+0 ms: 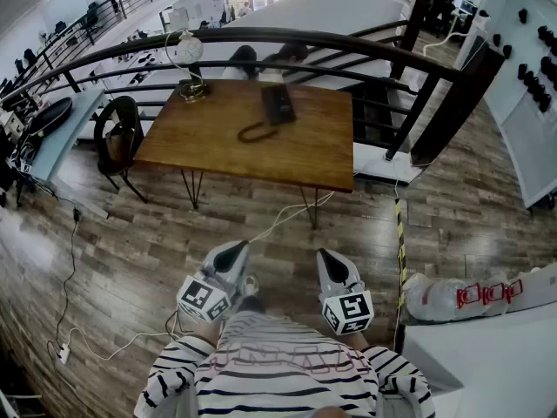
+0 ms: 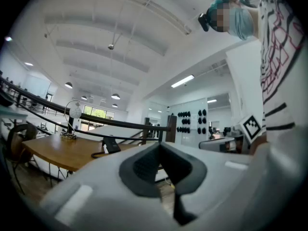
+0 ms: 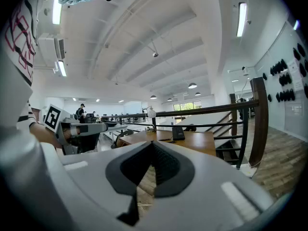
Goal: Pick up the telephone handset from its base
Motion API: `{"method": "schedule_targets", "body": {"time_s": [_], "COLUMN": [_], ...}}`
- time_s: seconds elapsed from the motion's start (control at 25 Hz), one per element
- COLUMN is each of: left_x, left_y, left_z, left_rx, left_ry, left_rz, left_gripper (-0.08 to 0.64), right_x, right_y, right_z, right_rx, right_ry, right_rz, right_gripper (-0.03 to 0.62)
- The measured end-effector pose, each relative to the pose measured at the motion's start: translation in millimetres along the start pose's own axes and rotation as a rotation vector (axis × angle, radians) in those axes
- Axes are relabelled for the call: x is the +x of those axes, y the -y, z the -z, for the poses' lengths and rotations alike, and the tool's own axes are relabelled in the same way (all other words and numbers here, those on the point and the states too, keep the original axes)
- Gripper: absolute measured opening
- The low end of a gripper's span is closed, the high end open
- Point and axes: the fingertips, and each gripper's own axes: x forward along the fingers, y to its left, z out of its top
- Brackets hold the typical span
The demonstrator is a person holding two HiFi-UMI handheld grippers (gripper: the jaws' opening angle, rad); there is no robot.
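A black telephone (image 1: 278, 104) with its handset resting on the base stands on a wooden table (image 1: 218, 142), its coiled cord (image 1: 252, 132) trailing toward the front. The phone also shows small and far off in the left gripper view (image 2: 111, 145) and in the right gripper view (image 3: 178, 133). My left gripper (image 1: 237, 249) and right gripper (image 1: 329, 257) are held close to my body, well short of the table, both shut with nothing between their pads. The left gripper (image 2: 159, 148) points level; the right gripper (image 3: 152, 147) tilts slightly downward.
A desk lamp with a round head (image 1: 187, 59) stands at the table's far left corner. A black chair (image 1: 117, 138) sits left of the table. A dark curved railing (image 1: 348, 42) runs behind it. Cables (image 1: 287, 216) cross the wooden floor. A white counter (image 1: 487, 355) lies at the right.
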Motion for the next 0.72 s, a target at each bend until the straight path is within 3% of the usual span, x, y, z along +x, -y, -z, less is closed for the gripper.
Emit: {"method": "schedule_targets", "body": {"time_s": [0.32,0.44,0.52,0.72], "left_x": [8,14,22,51], "left_y": [-13,-25,-37,-74], "left_z": [6,7,7,6], "left_rx": [-0.021,-0.028,-0.033,-0.048], "left_ry": [-0.002,-0.007,-0.004,0.001], "left_rz": [-0.012,-0.013,-0.011,0.006], "left_gripper": [0.005,0.014,0.11,0.127], "right_x": [13,26,38,78], "right_y": [9,13,17,28], "right_z": [1,0,-2,-10], "right_rx": [0.041,0.042,0.044,0.047], "right_ry": [0.022,0.019,0.022,0.029], "right_rz": [0.0,-0.005,-0.006,-0.01], "right_gripper": [0.002,0.101,0.112,0.184]}}
